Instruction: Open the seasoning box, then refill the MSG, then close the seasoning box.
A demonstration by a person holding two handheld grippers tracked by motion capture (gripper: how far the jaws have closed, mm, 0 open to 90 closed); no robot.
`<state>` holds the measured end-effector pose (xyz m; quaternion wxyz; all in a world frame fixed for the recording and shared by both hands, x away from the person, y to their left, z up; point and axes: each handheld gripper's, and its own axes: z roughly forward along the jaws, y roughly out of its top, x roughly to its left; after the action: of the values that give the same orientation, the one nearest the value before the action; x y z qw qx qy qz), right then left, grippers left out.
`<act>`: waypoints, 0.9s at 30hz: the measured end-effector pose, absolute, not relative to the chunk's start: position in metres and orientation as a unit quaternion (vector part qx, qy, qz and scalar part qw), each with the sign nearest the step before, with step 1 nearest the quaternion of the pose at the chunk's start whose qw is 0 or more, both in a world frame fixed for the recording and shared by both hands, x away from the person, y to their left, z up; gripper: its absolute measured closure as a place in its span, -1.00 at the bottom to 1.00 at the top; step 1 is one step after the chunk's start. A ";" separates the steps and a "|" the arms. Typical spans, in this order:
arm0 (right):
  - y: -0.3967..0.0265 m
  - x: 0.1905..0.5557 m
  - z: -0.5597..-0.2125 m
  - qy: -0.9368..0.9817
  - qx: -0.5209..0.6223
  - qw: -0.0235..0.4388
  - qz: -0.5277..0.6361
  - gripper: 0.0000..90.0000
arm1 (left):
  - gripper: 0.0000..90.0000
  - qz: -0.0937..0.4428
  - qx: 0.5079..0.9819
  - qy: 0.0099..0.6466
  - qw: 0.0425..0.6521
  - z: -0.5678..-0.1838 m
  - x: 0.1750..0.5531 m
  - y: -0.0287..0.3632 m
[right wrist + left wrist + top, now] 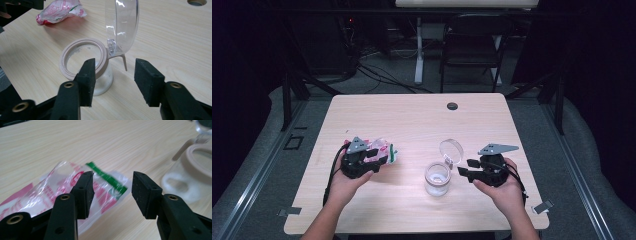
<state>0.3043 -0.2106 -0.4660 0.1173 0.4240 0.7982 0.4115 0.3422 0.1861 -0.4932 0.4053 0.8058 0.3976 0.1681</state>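
The left gripper (381, 156) stands with its jaws spread over a crinkled clear plastic packet with red print and a green strip (75, 187), which lies flat on the pale wooden table (412, 115). One jaw sits just above the packet; whether it touches is hard to tell. The right gripper (465, 167), jaws likewise apart and pinching nothing, hangs just beside a small clear glass jar with a pinkish rim (85, 67), whose hinged clear lid (122, 25) stands tipped open. The packet's near end is hidden behind the left jaw, and its print is too blurred to read.
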 end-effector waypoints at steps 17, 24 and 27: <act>-0.207 0.302 -0.469 0.809 0.400 0.131 0.410 0.18 | 0.12 0.177 0.792 0.418 0.408 -0.515 0.336 0.212; -0.209 0.303 -0.472 0.807 0.407 0.132 0.408 0.15 | -0.03 0.189 0.792 0.409 0.413 -0.517 0.336 0.207; -0.209 0.302 -0.472 0.806 0.407 0.134 0.409 0.13 | -0.12 0.203 0.798 0.403 0.401 -0.520 0.336 0.202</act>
<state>0.3021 -0.2089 -0.4716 0.1339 0.4071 0.8058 0.4087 0.3361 0.2021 -0.5198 0.4006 0.7975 0.4029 0.2028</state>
